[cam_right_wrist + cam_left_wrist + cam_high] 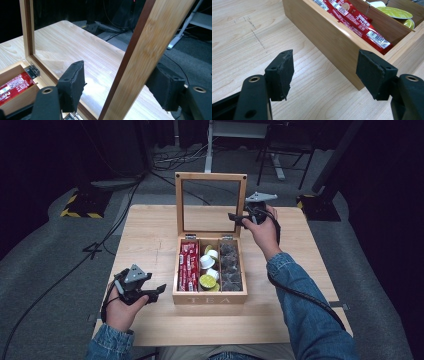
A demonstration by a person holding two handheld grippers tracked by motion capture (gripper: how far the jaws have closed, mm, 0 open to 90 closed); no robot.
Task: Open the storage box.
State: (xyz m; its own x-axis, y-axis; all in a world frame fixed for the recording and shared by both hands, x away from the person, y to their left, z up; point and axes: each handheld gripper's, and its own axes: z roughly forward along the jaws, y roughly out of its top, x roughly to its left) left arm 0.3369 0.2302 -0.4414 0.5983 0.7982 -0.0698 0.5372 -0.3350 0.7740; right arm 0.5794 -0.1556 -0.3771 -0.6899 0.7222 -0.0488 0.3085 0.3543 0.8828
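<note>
Lid (210,176) of the wooden tea box (209,297) stands upright at table (150,235) centre, its right frame rail between the spread pads of the right hand-held gripper (117,87), not pinched. Close squarely on the rail, then swing slowly about the hinges. At seven o'clock the left hand-held gripper (152,292) waits open, empty. Red sachets (189,265), capsules (209,267) and dark tea bags (231,267) must stay below the rim.

Yellow-black striped base (79,206) on floor left, cables (172,161) beyond table (150,227).

Denim sleeves (305,305); black tools, grey three-cornered plates (136,274), trailing cables.
</note>
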